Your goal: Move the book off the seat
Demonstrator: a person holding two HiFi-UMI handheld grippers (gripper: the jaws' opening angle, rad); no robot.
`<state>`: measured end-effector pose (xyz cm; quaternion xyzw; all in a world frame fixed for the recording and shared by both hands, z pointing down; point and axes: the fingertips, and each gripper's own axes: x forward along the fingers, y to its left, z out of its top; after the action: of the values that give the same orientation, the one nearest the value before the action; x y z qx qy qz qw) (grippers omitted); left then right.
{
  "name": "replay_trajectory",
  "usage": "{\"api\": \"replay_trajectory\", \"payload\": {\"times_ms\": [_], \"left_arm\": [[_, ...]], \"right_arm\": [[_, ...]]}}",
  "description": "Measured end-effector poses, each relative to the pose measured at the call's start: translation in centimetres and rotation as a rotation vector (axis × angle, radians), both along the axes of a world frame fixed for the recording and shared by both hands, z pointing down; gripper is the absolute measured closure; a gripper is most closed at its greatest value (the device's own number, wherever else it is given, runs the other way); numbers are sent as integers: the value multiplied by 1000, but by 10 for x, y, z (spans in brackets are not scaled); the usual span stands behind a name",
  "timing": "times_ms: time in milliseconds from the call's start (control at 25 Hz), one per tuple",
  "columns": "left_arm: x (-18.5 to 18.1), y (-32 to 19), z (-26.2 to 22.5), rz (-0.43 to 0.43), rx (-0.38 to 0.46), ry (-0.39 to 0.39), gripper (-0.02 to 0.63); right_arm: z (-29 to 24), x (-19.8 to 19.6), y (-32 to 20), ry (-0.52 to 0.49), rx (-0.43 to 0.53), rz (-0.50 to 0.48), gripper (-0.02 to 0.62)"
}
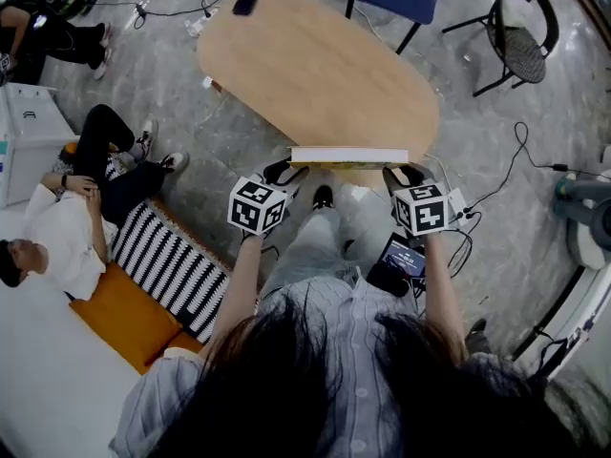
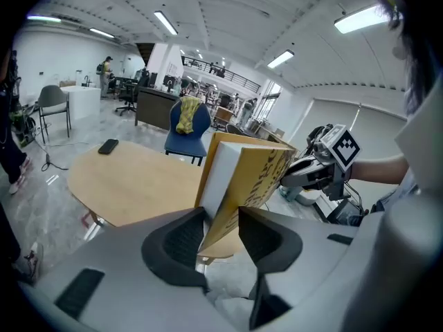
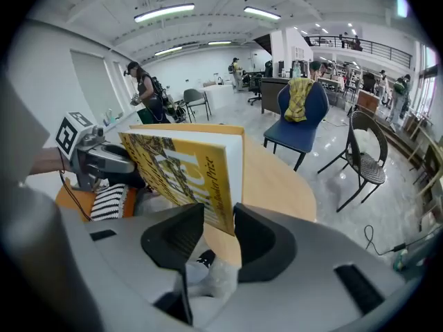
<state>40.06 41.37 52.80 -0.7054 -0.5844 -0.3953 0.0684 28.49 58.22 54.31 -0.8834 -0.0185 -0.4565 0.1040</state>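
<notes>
We hold the book (image 1: 348, 156) in the air, by the near edge of the desk (image 1: 315, 65). Our left tool (image 1: 279, 172) pinches one end and our right tool (image 1: 406, 176) pinches the other, so it cannot tip or slip.

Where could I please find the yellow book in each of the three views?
Head view: book centre, edge-on, just below the table.
Left gripper view: book centre, clamped in the left gripper.
Right gripper view: book centre-left, clamped in the right gripper.
Shared landmark: the oval wooden table behind it.
</notes>
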Motion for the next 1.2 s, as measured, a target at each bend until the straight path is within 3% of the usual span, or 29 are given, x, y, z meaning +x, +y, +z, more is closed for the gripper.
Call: {"api": "replay_trajectory", "payload": {"times_ms": [320, 520, 840, 1200], "left_arm": [[22, 51, 13, 68, -20, -24, 453], [29, 92, 33, 86, 1, -32, 453], [40, 145, 84, 17, 60, -66, 453], [59, 186, 149, 5, 122, -124, 453]], "right_arm": [[9, 16, 48, -35, -21, 46, 449], [29, 21, 87, -49, 20, 66, 449], [93, 24, 133, -118, 142, 83, 449], [162, 43, 175, -154, 215, 82, 449]]}}
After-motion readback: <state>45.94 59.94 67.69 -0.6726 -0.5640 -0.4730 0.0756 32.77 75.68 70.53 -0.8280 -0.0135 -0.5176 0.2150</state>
